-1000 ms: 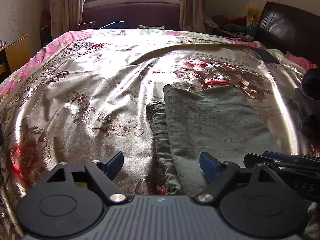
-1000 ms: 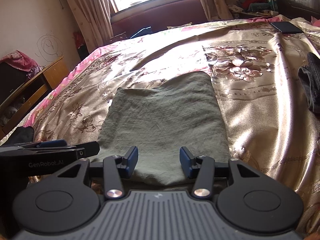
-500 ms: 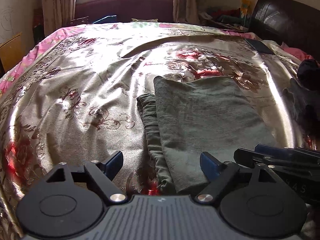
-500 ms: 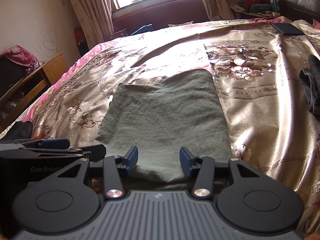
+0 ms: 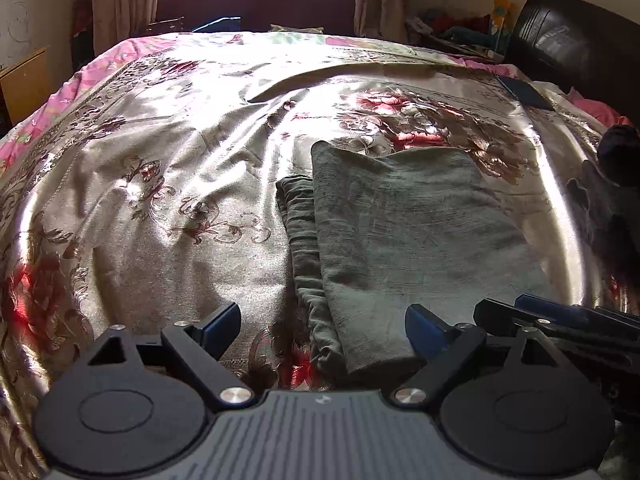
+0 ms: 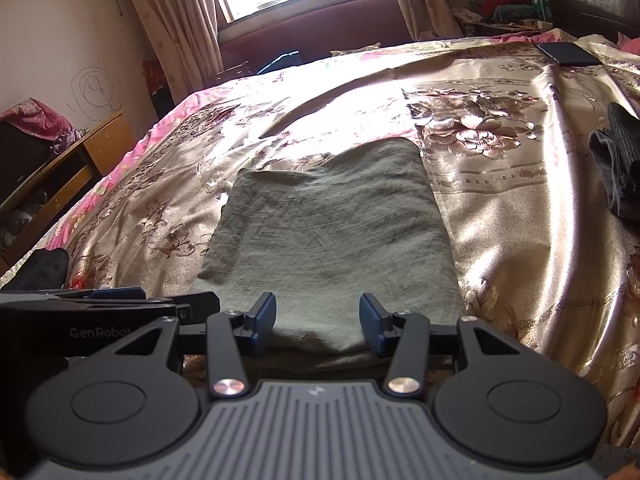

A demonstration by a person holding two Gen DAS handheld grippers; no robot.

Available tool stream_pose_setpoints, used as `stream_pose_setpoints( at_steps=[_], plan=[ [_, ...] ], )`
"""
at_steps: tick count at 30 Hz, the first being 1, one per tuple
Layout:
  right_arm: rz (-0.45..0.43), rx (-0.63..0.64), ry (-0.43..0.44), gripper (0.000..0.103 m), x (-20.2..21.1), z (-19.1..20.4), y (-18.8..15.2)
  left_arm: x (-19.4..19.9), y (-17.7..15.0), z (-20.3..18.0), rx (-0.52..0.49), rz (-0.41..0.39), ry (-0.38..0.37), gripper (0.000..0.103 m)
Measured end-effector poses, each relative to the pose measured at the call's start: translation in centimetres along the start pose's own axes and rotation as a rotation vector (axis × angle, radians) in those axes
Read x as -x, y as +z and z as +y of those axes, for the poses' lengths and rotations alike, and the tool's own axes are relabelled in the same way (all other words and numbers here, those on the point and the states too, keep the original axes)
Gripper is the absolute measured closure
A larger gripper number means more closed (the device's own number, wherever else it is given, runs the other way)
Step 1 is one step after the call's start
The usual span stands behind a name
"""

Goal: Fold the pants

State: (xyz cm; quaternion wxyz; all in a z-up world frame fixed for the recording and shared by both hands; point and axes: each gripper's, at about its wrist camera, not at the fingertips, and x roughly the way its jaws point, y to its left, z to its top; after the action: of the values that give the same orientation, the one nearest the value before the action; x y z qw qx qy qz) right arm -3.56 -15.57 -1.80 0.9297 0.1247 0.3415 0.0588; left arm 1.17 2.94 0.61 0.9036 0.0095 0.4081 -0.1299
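In the right wrist view, white letters "GenRobot" stand on the black side of the left gripper at the near left. In the left wrist view, faint letters on the right gripper cannot be read.

Left claw jaws just opened wide, right claw half-open, both empty, angled down

folded grey-green pants lie right of centre on the shiny floral bedspread. the left gripper, at the bottom of the frame, has just been opening; its jaws stand wide with the near left edge of the pants lying untouched between them. the right gripper pokes in at lower right.
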Motion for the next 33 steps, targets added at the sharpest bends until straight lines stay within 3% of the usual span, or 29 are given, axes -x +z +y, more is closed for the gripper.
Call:
stream_pose_setpoints(
  at_steps=[11, 33],
  plan=[
    [0.006, -0.020, 0.004, 0.056, -0.01, -0.25, -0.10, 0.36, 0.27, 0.56, 0.029, -0.006, -0.030, 0.001],
    [0.004, -0.056, -0.027, 0.056, 0.44, -0.60, -0.24, 0.85, -0.18, -0.05, -0.004, -0.036, -0.023, 0.000]
  ],
)
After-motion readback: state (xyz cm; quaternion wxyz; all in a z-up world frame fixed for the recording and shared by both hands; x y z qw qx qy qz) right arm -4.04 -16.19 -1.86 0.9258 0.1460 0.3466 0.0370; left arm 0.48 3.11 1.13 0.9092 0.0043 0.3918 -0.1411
